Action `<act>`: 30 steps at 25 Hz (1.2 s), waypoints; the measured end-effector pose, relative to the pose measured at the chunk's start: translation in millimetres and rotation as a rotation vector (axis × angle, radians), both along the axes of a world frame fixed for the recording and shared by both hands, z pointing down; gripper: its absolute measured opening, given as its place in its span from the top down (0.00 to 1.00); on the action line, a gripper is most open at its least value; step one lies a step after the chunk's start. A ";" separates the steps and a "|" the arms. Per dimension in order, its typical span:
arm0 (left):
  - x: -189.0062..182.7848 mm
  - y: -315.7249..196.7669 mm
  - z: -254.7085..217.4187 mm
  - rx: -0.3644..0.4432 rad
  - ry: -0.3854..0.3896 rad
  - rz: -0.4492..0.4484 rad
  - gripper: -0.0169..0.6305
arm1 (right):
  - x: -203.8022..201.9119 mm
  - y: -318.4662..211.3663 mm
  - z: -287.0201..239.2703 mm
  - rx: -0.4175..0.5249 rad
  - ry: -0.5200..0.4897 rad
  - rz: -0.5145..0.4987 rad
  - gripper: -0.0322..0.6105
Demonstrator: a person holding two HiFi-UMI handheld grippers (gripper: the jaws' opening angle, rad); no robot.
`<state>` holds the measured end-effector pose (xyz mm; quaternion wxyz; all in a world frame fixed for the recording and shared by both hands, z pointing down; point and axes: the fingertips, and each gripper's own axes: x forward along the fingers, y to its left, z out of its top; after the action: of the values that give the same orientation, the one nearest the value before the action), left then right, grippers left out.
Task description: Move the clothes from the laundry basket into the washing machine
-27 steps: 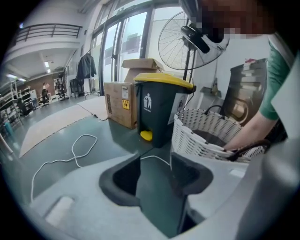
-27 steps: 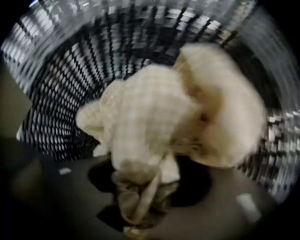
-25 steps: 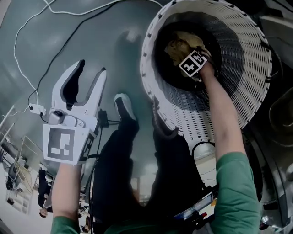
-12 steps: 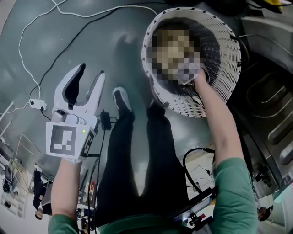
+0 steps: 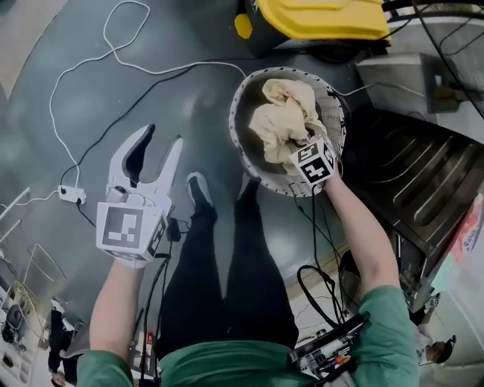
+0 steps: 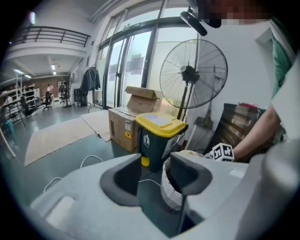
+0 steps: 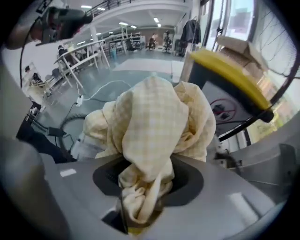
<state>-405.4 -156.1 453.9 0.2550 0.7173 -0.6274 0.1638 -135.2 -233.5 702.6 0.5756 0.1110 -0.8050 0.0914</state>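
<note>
A cream-yellow checked cloth [image 5: 283, 113] hangs bunched over the white laundry basket [image 5: 243, 147]. My right gripper [image 5: 293, 147] is shut on it, and its jaws have just closed a little further. In the right gripper view the cloth [image 7: 157, 117] fills the gap between the jaws of the right gripper [image 7: 143, 199] and hides the pads. My left gripper [image 5: 161, 143] is held out over the floor to the left of the basket. It is open and empty, though its jaws have narrowed slightly. In the left gripper view, the left gripper [image 6: 157, 180] faces the basket [image 6: 169, 197].
A bin with a yellow lid [image 5: 325, 19] stands behind the basket, with a dark ribbed metal panel [image 5: 423, 181] to the right. White and black cables [image 5: 113, 68] and a power strip [image 5: 72, 195] lie on the floor at left. A standing fan [image 6: 193, 75] and cardboard boxes [image 6: 133, 112] are further back.
Both grippers have risen. The right one has pulled the cloth up from the bottom of the basket to above its rim. The basket now looks smaller and farther below.
</note>
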 end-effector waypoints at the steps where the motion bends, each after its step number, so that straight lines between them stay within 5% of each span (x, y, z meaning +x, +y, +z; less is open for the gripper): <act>1: -0.7 -0.9 -12.8 0.010 -0.004 0.004 0.68 | 2.0 -1.1 -20.7 0.014 -0.014 0.015 0.68; 7: -5.1 -1.9 -77.8 0.044 -0.016 0.037 0.68 | 17.1 -0.8 -140.5 0.121 -0.109 0.167 0.68; 17: 17.3 1.3 -206.8 0.150 -0.011 0.084 0.69 | 76.4 24.3 -340.8 0.317 -0.351 0.710 0.68; 24: 17.9 28.8 -257.5 0.176 0.037 0.080 0.69 | 75.8 60.7 -455.3 0.408 -0.403 0.727 0.68; 30: 28.3 46.1 -281.3 0.190 0.016 0.106 0.69 | 94.5 83.9 -495.6 0.455 -0.440 0.778 0.68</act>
<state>-377.1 -109.9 172.6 0.1818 0.7716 -0.5993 0.1113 -40.7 -149.6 206.9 0.2766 0.5038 -0.8059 0.1424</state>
